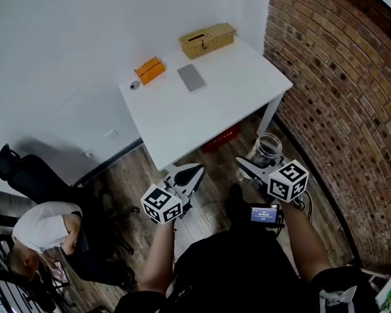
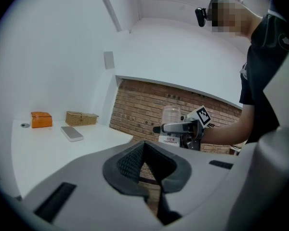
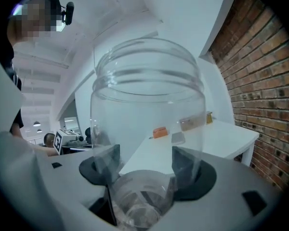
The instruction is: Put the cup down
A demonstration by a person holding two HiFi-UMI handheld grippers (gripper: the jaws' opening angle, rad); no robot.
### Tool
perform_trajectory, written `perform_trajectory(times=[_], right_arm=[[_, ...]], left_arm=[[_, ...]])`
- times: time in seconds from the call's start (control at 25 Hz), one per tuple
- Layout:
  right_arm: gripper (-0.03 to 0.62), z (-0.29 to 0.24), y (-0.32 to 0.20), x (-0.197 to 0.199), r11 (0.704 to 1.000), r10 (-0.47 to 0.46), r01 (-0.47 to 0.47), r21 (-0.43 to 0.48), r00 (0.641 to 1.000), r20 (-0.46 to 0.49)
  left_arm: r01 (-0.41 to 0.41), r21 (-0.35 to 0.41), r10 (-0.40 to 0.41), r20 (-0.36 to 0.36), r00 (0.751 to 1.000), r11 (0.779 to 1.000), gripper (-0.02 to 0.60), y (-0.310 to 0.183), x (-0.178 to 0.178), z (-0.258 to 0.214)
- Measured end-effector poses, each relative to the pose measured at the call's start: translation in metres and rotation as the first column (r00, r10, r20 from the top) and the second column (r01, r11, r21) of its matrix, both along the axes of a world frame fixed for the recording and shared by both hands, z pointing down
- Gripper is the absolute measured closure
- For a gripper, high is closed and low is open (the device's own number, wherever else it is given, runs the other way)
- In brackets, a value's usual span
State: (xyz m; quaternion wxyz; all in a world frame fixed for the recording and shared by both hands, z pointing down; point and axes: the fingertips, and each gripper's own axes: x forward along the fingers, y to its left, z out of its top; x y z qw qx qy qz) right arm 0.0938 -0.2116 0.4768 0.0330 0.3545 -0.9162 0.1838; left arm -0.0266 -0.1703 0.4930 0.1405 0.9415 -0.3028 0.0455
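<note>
**Clear cup** (image 3: 147,109): held upright, with the long axis vertical, the mouth upward and the base down between the jaws. It is carried in the air above the wooden floor (image 1: 131,169), just off the near edge of the counter and not resting on it.

**Right gripper** (image 3: 147,170): jaws are set partly apart and closed on the lower body of the cup, one pad on each side.

**Left gripper** (image 1: 186,177): held beside the right gripper and apart from it. Its jaws are brought together with nothing between them.

**Counter** (image 1: 228,103): a white table with white legs. At its far end are found a tan woven box (image 1: 206,40), an orange box (image 1: 150,70), a flat grey slab (image 1: 191,77) and a small round item (image 1: 135,85).

**Room**: a white wall (image 1: 65,44) lies behind the counter and a red brick wall (image 1: 339,77) to the right. A seated person in a white top (image 1: 42,227) is seen at lower left.
</note>
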Motion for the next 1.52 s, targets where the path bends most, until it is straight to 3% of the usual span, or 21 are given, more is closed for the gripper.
perform_trajectory(times=[0.36, 0.56, 0.68, 1.0, 1.52], right_arm=[[0.263, -0.009, -0.145, 0.019, 0.995, -0.102, 0.102, -0.008, 0.993, 0.055], [0.263, -0.012, -0.194, 0.011, 0.997, -0.076, 0.075, 0.015, 0.992, 0.096], [0.263, -0.011, -0.207, 0.004, 0.996, -0.092, 0.092, 0.011, 0.989, 0.119], [0.263, -0.024, -0.235, -0.011, 0.994, -0.107, 0.103, 0.032, 0.986, 0.125], [0.263, -0.038, -0.24, -0.05, 0.992, -0.119, 0.114, 0.063, 0.99, 0.08]], left_arm=[[0.125, -0.006, -0.125, -0.012, 0.992, 0.992, 0.574, -0.129, 0.023, -0.017], [0.167, -0.019, -0.166, 0.017, 0.986, 0.986, 0.574, -0.166, 0.017, -0.016], [0.181, -0.018, -0.181, 0.016, 0.983, 0.983, 0.574, -0.18, 0.013, -0.017], [0.128, 0.004, -0.128, -0.004, 0.992, 0.992, 0.574, -0.21, 0.017, -0.024], [0.127, 0.029, -0.125, -0.054, 0.991, 0.991, 0.572, -0.223, -0.019, -0.037]])
